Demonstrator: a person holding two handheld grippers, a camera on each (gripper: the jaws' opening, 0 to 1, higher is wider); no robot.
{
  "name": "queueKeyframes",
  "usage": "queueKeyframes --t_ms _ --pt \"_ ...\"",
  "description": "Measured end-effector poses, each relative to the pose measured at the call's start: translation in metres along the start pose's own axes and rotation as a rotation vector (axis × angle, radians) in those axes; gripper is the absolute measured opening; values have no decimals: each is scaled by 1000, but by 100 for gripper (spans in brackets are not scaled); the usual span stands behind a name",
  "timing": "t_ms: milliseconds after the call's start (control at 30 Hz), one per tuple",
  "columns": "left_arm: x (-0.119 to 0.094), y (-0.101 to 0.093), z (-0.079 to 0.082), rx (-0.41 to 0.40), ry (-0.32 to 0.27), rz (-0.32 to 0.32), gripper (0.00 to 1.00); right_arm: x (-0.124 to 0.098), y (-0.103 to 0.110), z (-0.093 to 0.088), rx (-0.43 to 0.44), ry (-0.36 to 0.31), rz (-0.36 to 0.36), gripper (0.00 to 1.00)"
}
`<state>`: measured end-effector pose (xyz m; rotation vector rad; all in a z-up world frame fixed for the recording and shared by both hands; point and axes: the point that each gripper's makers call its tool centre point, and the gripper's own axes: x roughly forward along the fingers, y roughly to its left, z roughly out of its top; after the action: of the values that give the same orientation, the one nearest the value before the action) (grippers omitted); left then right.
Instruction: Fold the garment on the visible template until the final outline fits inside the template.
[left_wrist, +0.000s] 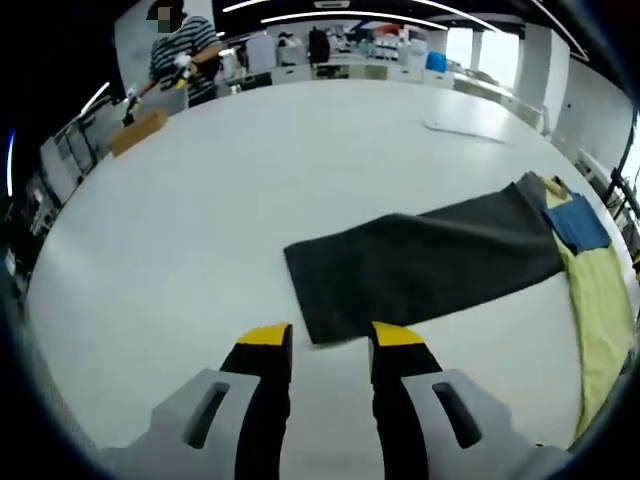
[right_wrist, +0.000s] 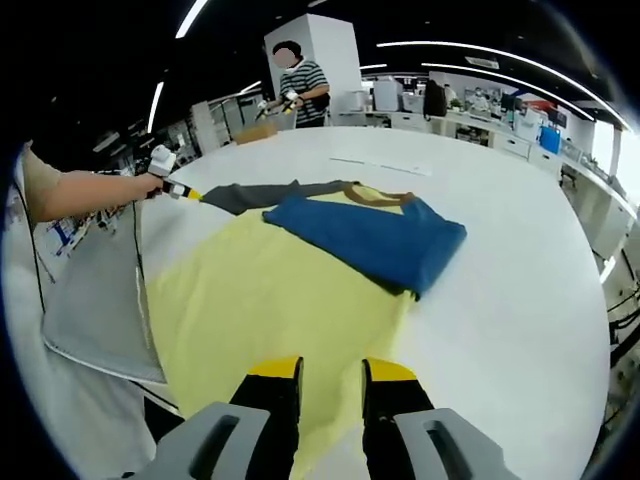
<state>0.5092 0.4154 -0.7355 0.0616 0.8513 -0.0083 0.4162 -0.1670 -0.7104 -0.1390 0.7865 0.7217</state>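
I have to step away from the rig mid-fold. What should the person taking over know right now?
Left tool: open, holding nothing, just short of the dark grey sleeve end.
Right tool: open, over the yellow shirt body.
The garment lies flat on the white table; the blue sleeve is folded across the chest, the grey sleeve stretched outward.
Left: fold in the grey sleeve, then the body. I can't tell where the template is.

Far beyond my fingers I see a person in a striped shirt (right_wrist: 302, 82) beside a cardboard box (left_wrist: 139, 131); shelving and desks (left_wrist: 350, 55) behind.
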Motion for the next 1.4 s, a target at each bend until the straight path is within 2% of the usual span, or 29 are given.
queueKeyframes --t_ms 100,367,567,667,800,867,900,1033,1400 --pt "3 2 -6 12 34 7 26 -1 -1 -3 8 3 -5 19" --pt "5 2 -4 -12 28 3 25 -3 -4 -3 10 9 -15 19" --pt "8 1 -2 -36 22 -11 21 -1 -5 -3 8 12 -16 18" --pt "9 -4 -2 -75 17 -41 15 -1 -5 -3 6 14 -15 18" --pt "8 -5 -4 -94 18 -42 13 0 -5 -3 5 15 -11 18" --pt "8 -4 -4 -96 20 -37 10 0 -5 -3 4 15 -10 18" --pt "6 -4 -5 -89 29 -33 5 0 -6 -2 5 14 -10 18" --pt "5 -5 -5 -80 29 -40 2 1 -5 0 3 8 -5 18" --pt "-7 -7 6 -75 -7 -36 1 1 -2 -4 -2 10 4 17"
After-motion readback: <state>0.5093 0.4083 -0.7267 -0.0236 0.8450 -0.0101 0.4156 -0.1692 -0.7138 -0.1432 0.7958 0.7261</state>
